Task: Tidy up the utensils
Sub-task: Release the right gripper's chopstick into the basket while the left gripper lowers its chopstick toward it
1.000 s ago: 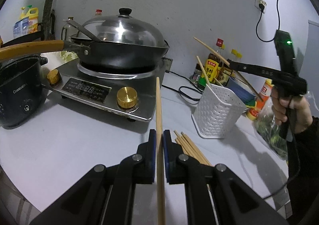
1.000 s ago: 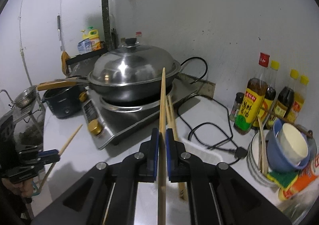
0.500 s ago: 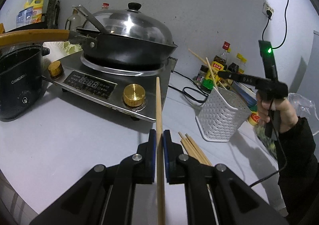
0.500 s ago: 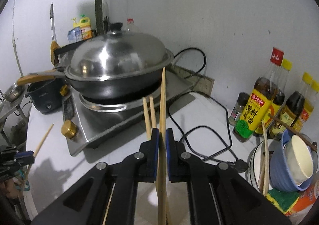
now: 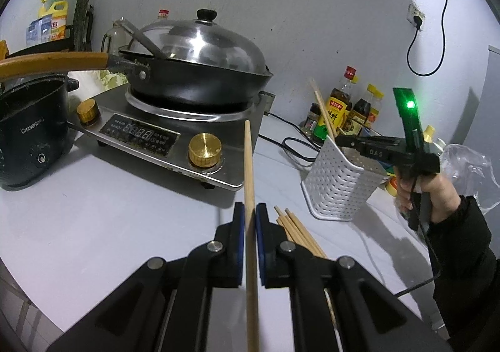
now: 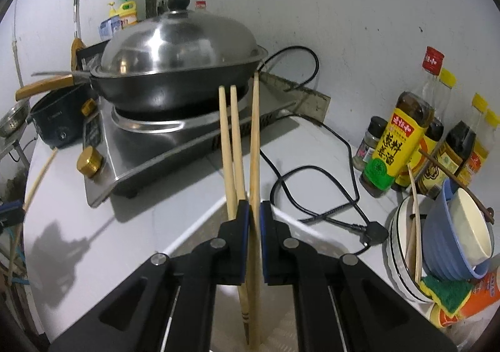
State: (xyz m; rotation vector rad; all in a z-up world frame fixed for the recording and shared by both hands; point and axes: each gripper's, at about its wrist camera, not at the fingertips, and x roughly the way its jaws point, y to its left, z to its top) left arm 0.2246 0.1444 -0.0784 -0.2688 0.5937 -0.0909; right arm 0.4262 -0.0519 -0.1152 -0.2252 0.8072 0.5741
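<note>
Altogether two claws (image 5: 249,220), one chopstick (image 5: 249,171) apiece

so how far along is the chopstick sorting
Partly done. Two chopsticks already stand in the white holder. The right claw holds another chopstick over it; the left claw grips one more. A loose bundle remains on the counter.
</note>
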